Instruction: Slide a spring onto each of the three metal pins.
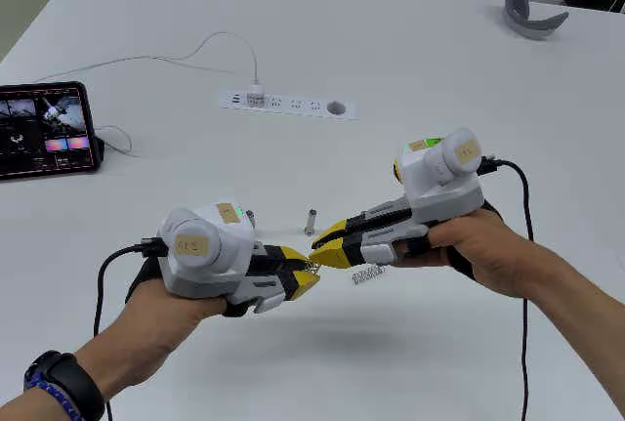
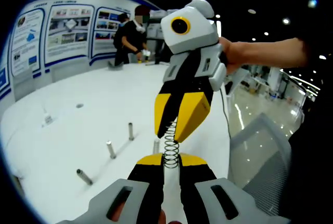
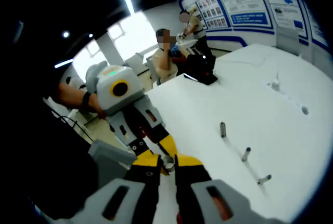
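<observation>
Both grippers are held off the white table, tips meeting nose to nose.

Left gripper: jaws pressed nearly together, pinching the near end of a spring. In the left gripper view the spring's long axis runs straight forward, in line with this gripper's jaws, pointing away from it into the tip of the other tool.

Right gripper: its yellow jaws converge on the far end of the same spring and nip it. The spring bridges the two tips and is clear of the table surface. In the right gripper view it shows end-on as a small ring between the yellow tips.

Metal pins: three stand in a row on the table in the right gripper view, well apart from the held spring, all bare. In the head view one pin stands upright just beyond the gripper tips.

Second spring: lies flat on the table just under the right gripper, long axis roughly left to right in the head view, untouched.

Farther back: a power strip with a plugged-in charger, and a tablet at the left edge.
</observation>
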`<state>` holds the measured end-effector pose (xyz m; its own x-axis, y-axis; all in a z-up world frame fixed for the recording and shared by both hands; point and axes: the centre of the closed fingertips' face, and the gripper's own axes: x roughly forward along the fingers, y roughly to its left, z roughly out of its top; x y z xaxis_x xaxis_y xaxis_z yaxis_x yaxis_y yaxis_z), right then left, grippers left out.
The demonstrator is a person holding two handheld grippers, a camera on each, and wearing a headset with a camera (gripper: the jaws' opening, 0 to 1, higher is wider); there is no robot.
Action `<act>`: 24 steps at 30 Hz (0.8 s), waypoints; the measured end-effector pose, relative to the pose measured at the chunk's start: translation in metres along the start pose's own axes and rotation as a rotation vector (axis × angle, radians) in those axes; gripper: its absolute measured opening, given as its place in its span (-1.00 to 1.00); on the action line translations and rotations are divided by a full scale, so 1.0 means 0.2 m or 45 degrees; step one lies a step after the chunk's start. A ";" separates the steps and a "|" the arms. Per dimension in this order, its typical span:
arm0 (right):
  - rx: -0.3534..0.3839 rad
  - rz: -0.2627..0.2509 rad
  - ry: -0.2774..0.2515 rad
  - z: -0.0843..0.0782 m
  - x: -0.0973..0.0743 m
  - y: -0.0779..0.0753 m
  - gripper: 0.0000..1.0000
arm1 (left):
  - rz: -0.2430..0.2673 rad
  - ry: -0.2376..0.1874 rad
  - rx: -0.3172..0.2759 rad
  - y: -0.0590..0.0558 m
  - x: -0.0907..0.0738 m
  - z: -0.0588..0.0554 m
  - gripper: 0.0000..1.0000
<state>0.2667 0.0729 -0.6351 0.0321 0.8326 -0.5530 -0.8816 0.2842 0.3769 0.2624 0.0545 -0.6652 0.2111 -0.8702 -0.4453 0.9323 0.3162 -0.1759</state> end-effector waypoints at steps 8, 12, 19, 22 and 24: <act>-0.130 0.018 0.145 -0.03 -0.01 0.02 -0.76 | -0.025 0.004 0.029 -0.02 0.02 0.01 -0.81; -0.185 0.031 0.205 -0.05 -0.01 0.03 -0.76 | -0.041 0.029 0.065 -0.04 0.03 0.00 -0.81; -0.234 0.048 0.293 -0.10 0.01 0.04 -0.75 | -0.067 0.080 0.142 -0.07 0.04 -0.01 -0.81; -0.257 0.052 0.321 -0.11 0.02 0.05 -0.75 | -0.073 0.097 0.174 -0.08 0.05 -0.02 -0.81; -0.264 0.061 0.331 -0.11 0.02 0.05 -0.75 | -0.080 0.102 0.186 -0.08 0.05 -0.02 -0.81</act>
<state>0.2469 0.0685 -0.6504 -0.1092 0.6859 -0.7194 -0.9571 0.1229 0.2625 0.2478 0.0423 -0.6699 0.1326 -0.8515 -0.5073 0.9769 0.1989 -0.0786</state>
